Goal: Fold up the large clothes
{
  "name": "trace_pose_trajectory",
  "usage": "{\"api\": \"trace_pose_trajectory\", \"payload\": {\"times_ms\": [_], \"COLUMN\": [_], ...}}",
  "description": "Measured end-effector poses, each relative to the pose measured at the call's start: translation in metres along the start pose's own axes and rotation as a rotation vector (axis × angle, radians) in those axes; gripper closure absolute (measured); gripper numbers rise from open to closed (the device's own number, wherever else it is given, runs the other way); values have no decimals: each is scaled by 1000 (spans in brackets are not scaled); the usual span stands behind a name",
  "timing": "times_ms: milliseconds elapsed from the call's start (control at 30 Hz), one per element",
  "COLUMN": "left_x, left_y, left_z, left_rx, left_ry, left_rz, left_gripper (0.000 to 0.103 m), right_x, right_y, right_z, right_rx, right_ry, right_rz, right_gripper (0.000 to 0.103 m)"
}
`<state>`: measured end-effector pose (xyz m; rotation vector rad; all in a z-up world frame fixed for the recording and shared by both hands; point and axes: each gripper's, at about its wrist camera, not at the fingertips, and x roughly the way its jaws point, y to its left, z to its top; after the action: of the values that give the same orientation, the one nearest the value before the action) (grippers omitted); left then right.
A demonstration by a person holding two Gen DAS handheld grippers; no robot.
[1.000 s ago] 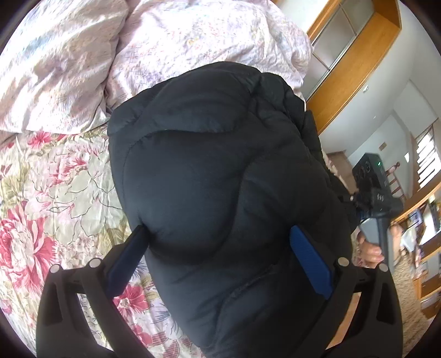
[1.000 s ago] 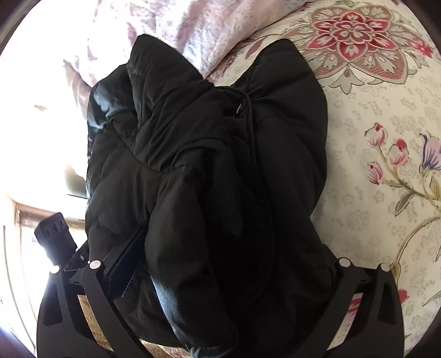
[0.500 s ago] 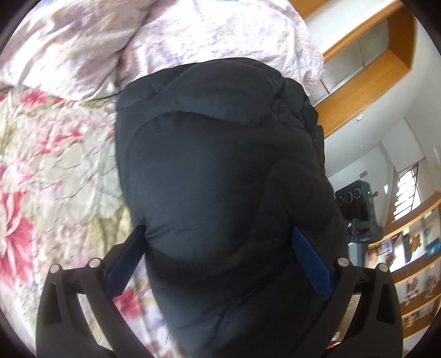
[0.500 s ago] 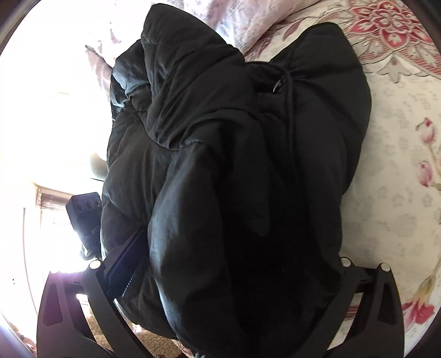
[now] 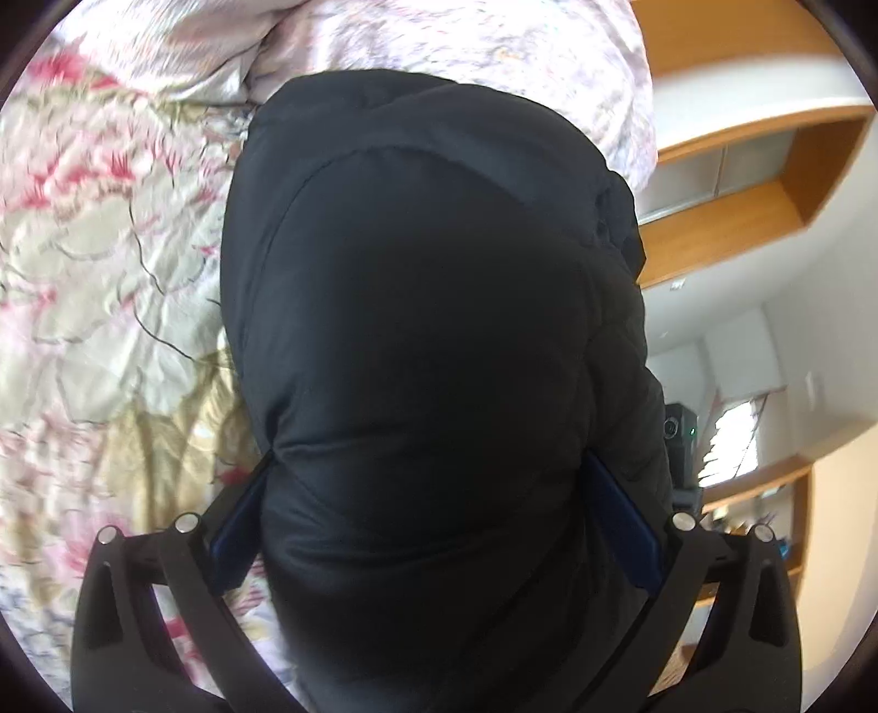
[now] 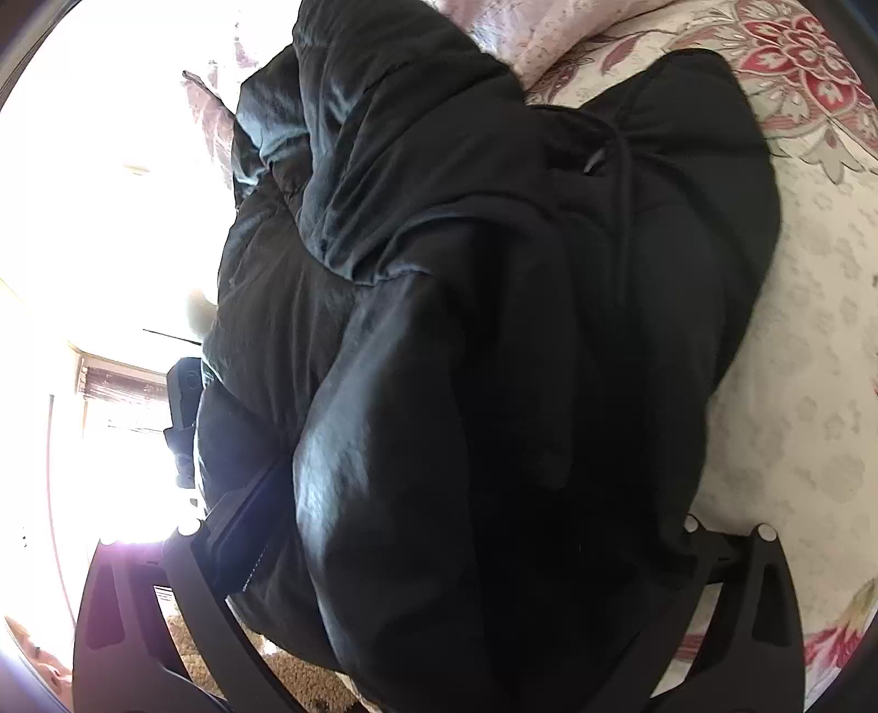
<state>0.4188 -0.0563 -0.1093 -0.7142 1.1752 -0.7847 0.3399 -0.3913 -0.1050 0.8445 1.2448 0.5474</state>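
Observation:
A black puffer jacket (image 5: 428, 307) lies bunched on the floral bedspread (image 5: 99, 263). My left gripper (image 5: 433, 510) has its blue-padded fingers (image 5: 623, 526) wide apart with a thick fold of the jacket between them. In the right wrist view the jacket (image 6: 494, 307) fills most of the frame, with a drawstring running down it. My right gripper (image 6: 455, 526) also straddles a thick bunch of jacket; only its left finger (image 6: 241, 537) shows, the right one is hidden under fabric.
Pale pink pillows (image 5: 439, 49) lie at the head of the bed behind the jacket. Wooden cabinets (image 5: 730, 181) and a white wall stand to the right. The other gripper's camera (image 5: 680, 433) shows past the jacket. A bright window (image 6: 99, 219) glares at left.
Both grippers have lifted and tilted with the jacket. The jacket fills more of both views, and the room beyond has swung into the left view.

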Motion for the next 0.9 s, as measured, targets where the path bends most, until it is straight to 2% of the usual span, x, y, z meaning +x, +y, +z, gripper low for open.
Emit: {"api": "trace_pose_trajectory", "payload": {"times_ms": [67,100,133,200,267,467,600,867,900], "left_x": [1,1,-2,-13,-25,-63,-102,-185,-194], "left_y": [-3,-5,-6,-9,-10,-19,-15,25,32], "left_z": [-5,-8,-10,-15,-18,-23,-30,-47,-49], "left_rx": [8,14,28,53,72,156,178,144,155], "left_ry": [-12,-17,-27,-43,-54,-111,-177,-314,-353], "left_rz": [-1,-5,-10,-27,-38,-11,21,108,127], "left_gripper": [2,5,9,26,33,38,39,39,39], "right_x": [3,5,6,7,6,18,34,98,103], "right_y": [3,4,4,2,4,24,50,110,114], "right_z": [-2,-5,-7,-13,-19,-24,-7,21,23], "right_rx": [8,10,18,39,41,21,-35,-156,-165], "right_ry": [-23,-36,-39,-60,-84,-97,-66,21,29], "right_rz": [17,43,61,110,137,169,176,156,153], "right_gripper": [1,1,6,18,32,42,44,45,46]}}
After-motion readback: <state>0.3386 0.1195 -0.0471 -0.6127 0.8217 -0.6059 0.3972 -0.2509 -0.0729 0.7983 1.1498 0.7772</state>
